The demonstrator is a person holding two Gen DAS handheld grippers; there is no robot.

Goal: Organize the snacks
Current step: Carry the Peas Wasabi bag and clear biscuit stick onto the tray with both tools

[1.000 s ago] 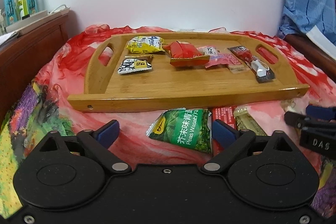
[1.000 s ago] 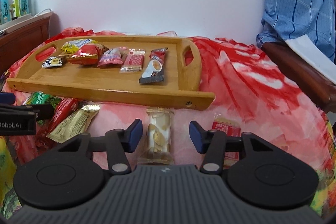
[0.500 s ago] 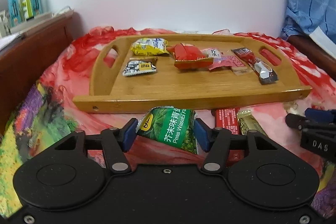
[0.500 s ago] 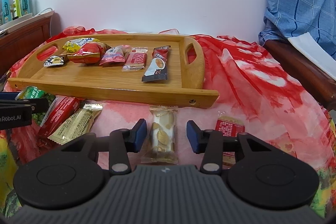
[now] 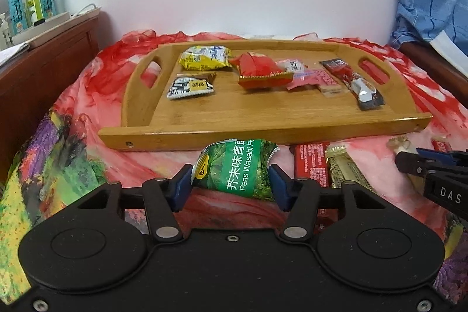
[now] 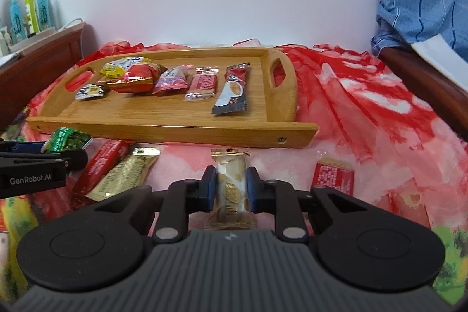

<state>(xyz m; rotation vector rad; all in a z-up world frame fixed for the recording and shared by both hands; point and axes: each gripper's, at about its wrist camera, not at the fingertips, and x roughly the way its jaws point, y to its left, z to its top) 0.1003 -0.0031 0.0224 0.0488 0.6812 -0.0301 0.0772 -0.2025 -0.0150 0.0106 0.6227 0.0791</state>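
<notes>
Green pea packet (image 5: pixel 238 167) between closing left gripper (image 5: pixel 231 183) pads.

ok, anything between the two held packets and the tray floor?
Only the tray's low front rim. Wasabi peas in the closing left tool and biscuit in the right tool must clear it; bare wood lies beyond.
</notes>
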